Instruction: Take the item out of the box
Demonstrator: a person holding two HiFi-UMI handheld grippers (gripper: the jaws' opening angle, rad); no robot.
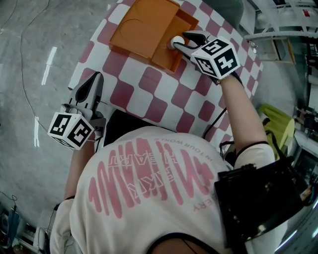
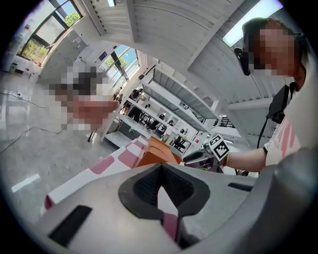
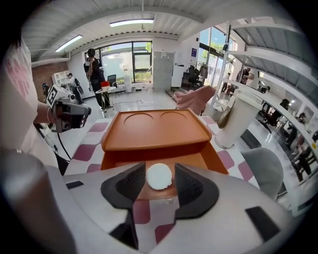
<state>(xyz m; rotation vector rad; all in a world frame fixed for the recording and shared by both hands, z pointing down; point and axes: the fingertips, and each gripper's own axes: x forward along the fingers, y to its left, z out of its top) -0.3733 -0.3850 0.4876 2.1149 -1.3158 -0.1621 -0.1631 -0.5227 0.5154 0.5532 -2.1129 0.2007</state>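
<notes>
The right gripper (image 1: pixel 183 40) stood with its jaws wide, the round white item (image 3: pixel 159 176) lying between its pads at the near edge of the open orange box (image 3: pixel 154 130). The box's raised lid lay just beyond the fingertips. The left gripper (image 1: pixel 91 85), jaws together and empty, hung well apart from the box, over the near edge of the checked table (image 1: pixel 164 96).

Polished grey floor (image 1: pixel 35 59) surrounds the table (image 1: pixel 164 106), which is covered in a red-and-white check cloth. Beyond the table, tall windows (image 3: pixel 121 59) fill the far wall. Strip lights (image 3: pixel 131 22) are lit on a white ribbed ceiling (image 3: pixel 149 10). White shelving (image 3: pixel 271 74) stands right of the table, and a brick wall (image 3: pixel 42 74) stands left of it.
</notes>
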